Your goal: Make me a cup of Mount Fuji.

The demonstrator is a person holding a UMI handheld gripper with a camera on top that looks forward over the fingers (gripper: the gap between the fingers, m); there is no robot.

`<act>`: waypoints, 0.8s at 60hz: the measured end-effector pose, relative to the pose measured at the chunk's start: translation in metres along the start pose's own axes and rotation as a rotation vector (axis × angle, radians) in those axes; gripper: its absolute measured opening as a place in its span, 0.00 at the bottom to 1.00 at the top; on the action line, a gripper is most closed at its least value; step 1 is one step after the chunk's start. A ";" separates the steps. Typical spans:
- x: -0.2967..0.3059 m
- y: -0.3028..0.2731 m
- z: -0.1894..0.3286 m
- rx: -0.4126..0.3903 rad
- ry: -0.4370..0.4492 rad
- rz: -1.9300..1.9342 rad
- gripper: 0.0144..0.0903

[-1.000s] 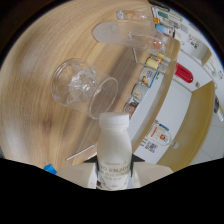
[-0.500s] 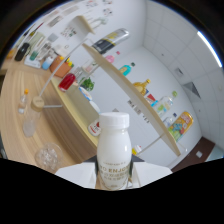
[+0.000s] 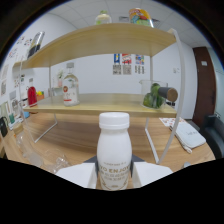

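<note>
A white plastic bottle (image 3: pixel 114 150) with a white screw cap and a pale label stands upright between my fingers. My gripper (image 3: pixel 114 176) is shut on it, with a white finger (image 3: pixel 79 175) against its left side and the other finger (image 3: pixel 150 173) against its right. The bottle's base is hidden below the fingers. Clear glassware (image 3: pixel 46 159) lies on the wooden counter (image 3: pixel 75 132), to the left of the fingers and just ahead of them.
Beyond the bottle stands a two-tier wooden shelf (image 3: pixel 105 106) on thin white legs. It carries a glass jar (image 3: pixel 70 90), a red item (image 3: pixel 32 95) and a clear container of green things (image 3: pixel 155 95). A white pad (image 3: pixel 187 135) lies to the right; a dark door (image 3: pixel 205 85) is behind.
The view has swung round and levelled: the shelf, seen slanted before, now stands straight ahead. The bottle has stayed in my grip throughout.
</note>
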 end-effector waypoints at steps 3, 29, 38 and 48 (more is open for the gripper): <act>0.002 0.006 0.002 -0.011 -0.004 0.013 0.46; 0.000 0.030 -0.015 -0.054 0.000 0.033 0.48; 0.004 0.026 -0.028 -0.076 0.057 0.026 0.65; 0.002 0.002 -0.059 -0.104 0.143 0.019 0.94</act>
